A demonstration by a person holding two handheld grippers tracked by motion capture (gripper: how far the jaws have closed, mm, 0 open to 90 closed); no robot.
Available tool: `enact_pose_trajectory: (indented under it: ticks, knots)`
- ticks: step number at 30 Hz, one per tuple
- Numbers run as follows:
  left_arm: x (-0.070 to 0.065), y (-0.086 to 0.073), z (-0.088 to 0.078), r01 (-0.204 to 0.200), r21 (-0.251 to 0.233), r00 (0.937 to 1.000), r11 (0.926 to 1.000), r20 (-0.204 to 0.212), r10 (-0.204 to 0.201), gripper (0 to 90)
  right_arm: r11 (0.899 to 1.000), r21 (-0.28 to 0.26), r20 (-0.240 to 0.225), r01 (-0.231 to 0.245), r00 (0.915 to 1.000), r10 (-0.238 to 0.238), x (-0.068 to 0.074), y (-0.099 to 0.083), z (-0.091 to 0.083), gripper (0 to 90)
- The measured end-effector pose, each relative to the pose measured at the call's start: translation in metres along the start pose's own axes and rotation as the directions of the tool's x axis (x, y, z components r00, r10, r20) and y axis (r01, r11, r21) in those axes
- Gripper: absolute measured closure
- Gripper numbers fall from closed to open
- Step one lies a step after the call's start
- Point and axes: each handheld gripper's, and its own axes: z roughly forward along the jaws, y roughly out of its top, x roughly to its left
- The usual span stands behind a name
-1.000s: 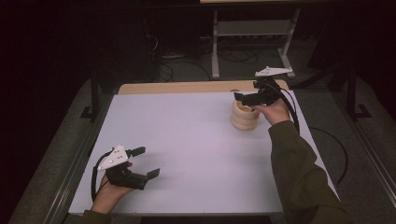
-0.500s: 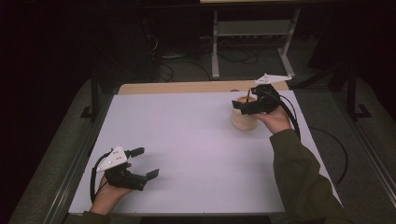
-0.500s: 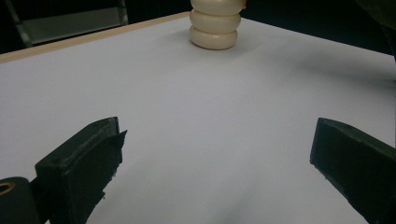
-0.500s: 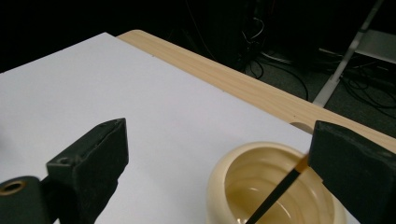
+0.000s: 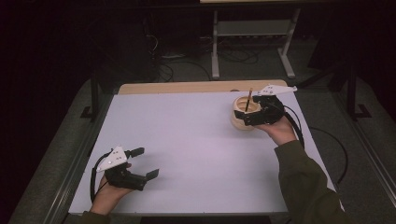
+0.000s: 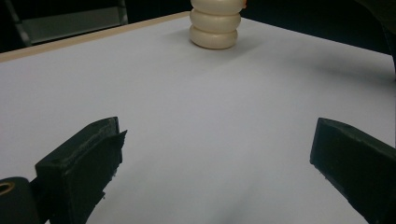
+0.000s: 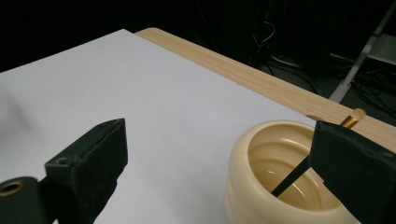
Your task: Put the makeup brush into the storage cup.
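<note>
the left gripper (image 5: 142, 162) sits at the near left of the white table (image 5: 187, 149), held low in the person's left hand (image 5: 109, 196), which comes in from the bottom edge. its jaws stand wide apart with nothing between them, only bare table under the gap. in the left gripper view the same two black jaws rise from the bottom corners, well separated, and the cream ribbed holder (image 6: 215, 25) stands far ahead of them and a little to the right of the gap's middle line, near the wooden strip at the table's far side.

moving right across the high view, the middle of the table lies between the two tools, which are well apart from each other.

at the far right, the right gripper (image 5: 252, 112) is held by the right hand (image 5: 279, 130), an olive sleeve (image 5: 303, 182) running back toward the bottom edge. this gripper hangs just beside and partly over the cream ribbed holder (image 5: 243, 115). its jaws are spread open and clamp nothing. in the right gripper view the holder's open mouth lies just below and inside the right-hand jaw, while the left-hand jaw stands clear over the white surface. a dark pencil (image 7: 292, 177) leans inside the holder, its lower end on the bottom of the cup and its upper part passing behind the right-hand jaw; its orange tip shows just above that jaw. whether the jaw touches the pencil or the rim cannot be told.
</note>
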Motion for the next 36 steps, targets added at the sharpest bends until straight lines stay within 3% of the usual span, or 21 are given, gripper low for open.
enact_pose_trajectory:
  ticks: [16, 36]
  knots:
    - [-0.001, 0.000, -0.001, 0.008, 0.000, 1.0000, 1.0000, -0.001, -0.008, 1.9, 1.000, -0.019, -0.035, 0.009, 0.9993, -0.009, 0.012, -0.024, -0.012, 2.9]
    - [-0.001, 0.000, 0.000, -0.002, 0.009, 1.0000, 1.0000, 0.000, 0.002, 1.9, 0.998, -0.051, -0.045, 0.023, 0.9987, -0.025, 0.026, -0.049, -0.029, 2.1]
